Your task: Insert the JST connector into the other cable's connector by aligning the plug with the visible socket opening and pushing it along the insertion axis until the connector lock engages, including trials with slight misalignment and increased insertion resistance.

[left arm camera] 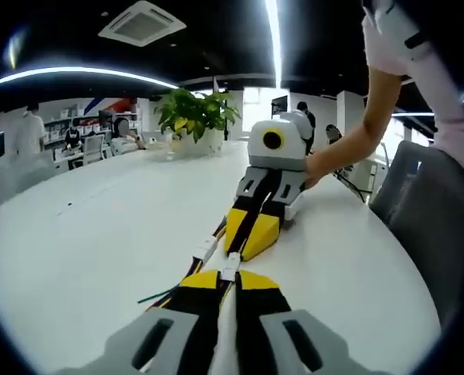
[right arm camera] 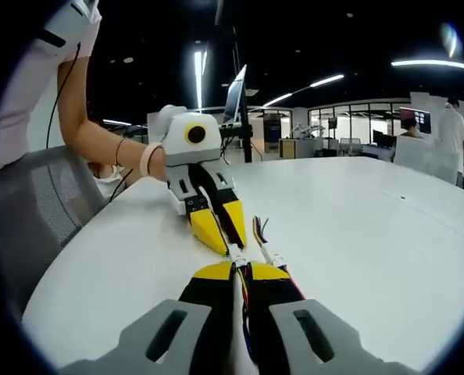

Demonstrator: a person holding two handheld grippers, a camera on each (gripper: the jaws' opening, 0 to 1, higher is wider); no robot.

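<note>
Two grippers meet nose to nose at frame centre on the white table (left arm camera: 83, 234). Left gripper (left arm camera: 229, 275) is clamped on a white connector (left arm camera: 230, 267); right gripper (right arm camera: 238, 264) pinches its own connector (right arm camera: 237, 253). Another white plug (right arm camera: 276, 257) with loose wires (right arm camera: 258, 228) lies just beside. A potted plant (left arm camera: 194, 117) stands upper centre.

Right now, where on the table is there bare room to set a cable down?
Bare white table spreads from the cables toward the potted plant in the left gripper view. It is crowded on the centre line, where the left gripper and right gripper meet over the white connectors and loose cable.
</note>
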